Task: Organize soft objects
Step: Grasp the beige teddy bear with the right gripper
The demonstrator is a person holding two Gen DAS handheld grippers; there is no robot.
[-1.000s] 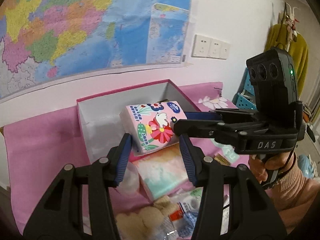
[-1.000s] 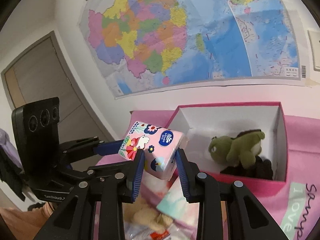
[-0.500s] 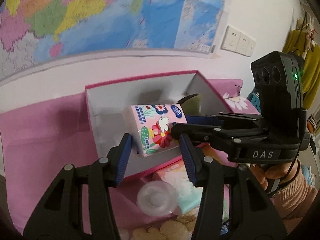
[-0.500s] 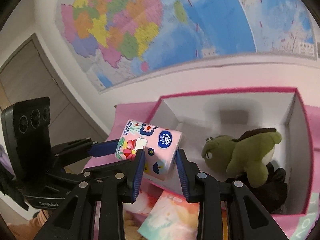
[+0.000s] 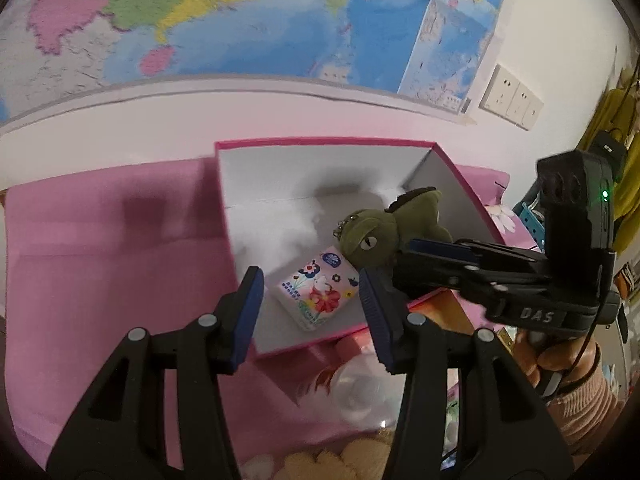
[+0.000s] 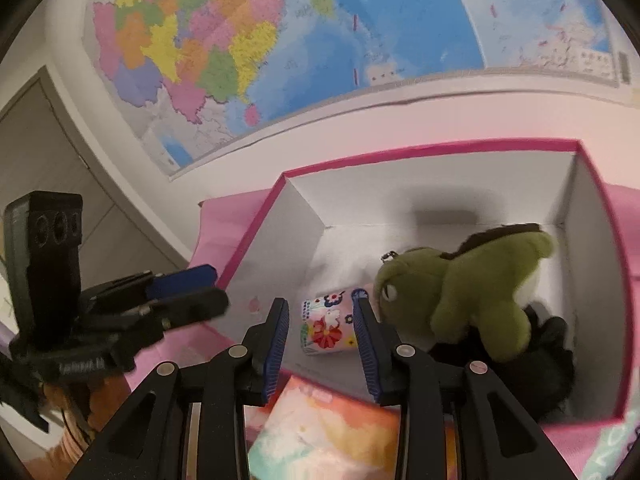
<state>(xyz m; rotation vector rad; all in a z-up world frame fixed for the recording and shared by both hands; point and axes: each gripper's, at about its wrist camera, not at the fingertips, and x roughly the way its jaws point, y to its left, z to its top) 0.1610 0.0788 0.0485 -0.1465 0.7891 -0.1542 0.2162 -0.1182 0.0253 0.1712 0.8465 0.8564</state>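
A pink floral tissue pack (image 5: 316, 294) lies on the floor of the open pink box (image 5: 320, 145), next to a green plush frog (image 5: 394, 226). In the right wrist view the pack (image 6: 326, 324) lies beyond my right gripper (image 6: 320, 334), which is open and empty above the box's near wall. The frog (image 6: 472, 292) lies on something dark at the box's right side (image 6: 600, 280). My left gripper (image 5: 310, 314) is open and empty, just in front of the box. Each gripper shows in the other's view.
A pastel tissue pack (image 6: 320, 436) lies in front of the box. A clear round lid (image 5: 360, 392) and beige plush pieces (image 5: 328, 462) lie on the pink cloth (image 5: 100, 260). A wall map (image 5: 240, 20) hangs behind; sockets (image 5: 512, 98) are at right.
My right gripper carried the floral tissue pack over the box, opened and let it go; the pack now lies inside the box. Both grippers moved forward towards the box.
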